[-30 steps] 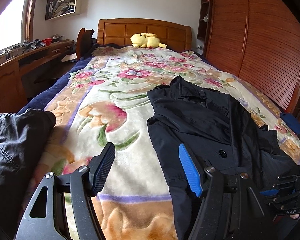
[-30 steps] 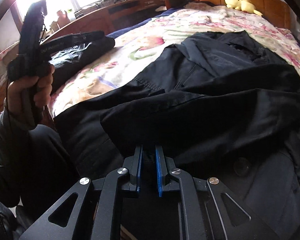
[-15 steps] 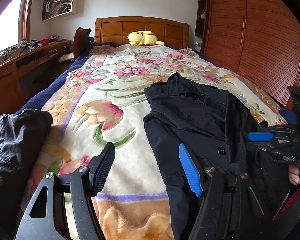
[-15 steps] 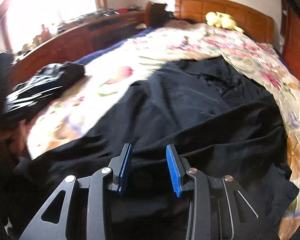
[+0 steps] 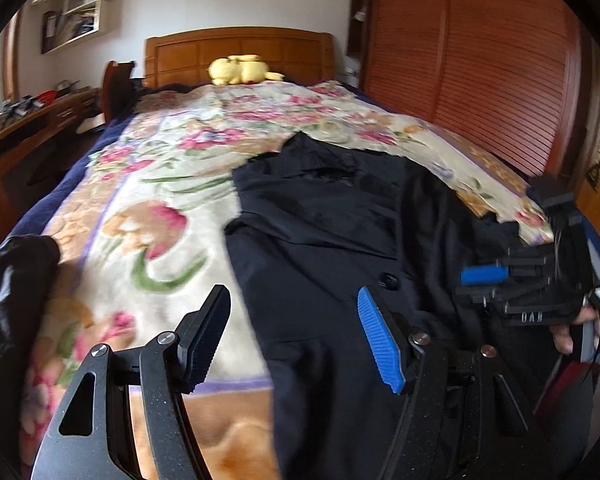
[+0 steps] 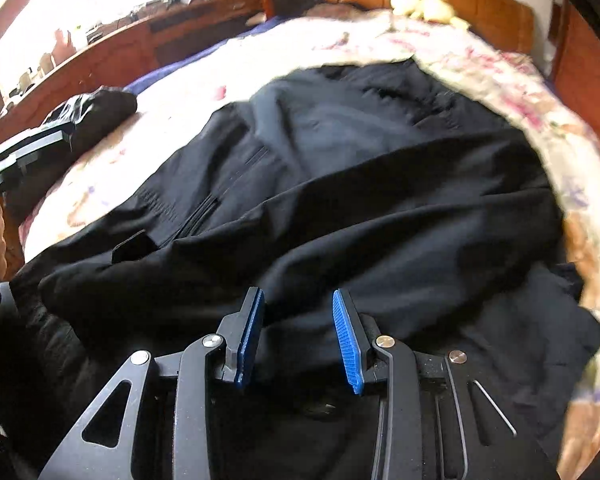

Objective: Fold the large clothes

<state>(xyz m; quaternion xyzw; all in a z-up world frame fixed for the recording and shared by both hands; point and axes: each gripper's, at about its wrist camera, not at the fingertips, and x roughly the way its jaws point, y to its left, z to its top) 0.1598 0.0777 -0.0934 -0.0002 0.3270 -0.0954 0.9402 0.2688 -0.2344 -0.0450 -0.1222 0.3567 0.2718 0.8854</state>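
A large black coat [image 5: 332, 216] with a button lies spread on the flowered bedspread [image 5: 172, 184], collar toward the headboard, partly folded over itself. In the right wrist view the coat [image 6: 340, 168] fills the middle. My left gripper [image 5: 296, 336] is open and empty above the coat's left edge near the foot of the bed. My right gripper [image 6: 298, 336] is open and empty just above the coat's lower part; it shows in the left wrist view [image 5: 512, 284] at the right edge, held by a hand.
A dark bundled garment [image 5: 8, 280] lies at the bed's left near corner, also in the right wrist view [image 6: 96, 108]. A yellow plush toy [image 5: 240, 70] sits by the wooden headboard [image 5: 240, 48]. A desk [image 5: 28, 120] runs along the left; a slatted wardrobe [image 5: 480, 60] stands right.
My right gripper opened, let go of the coat fold and drew back and up. My left gripper stayed open and turned slightly right.
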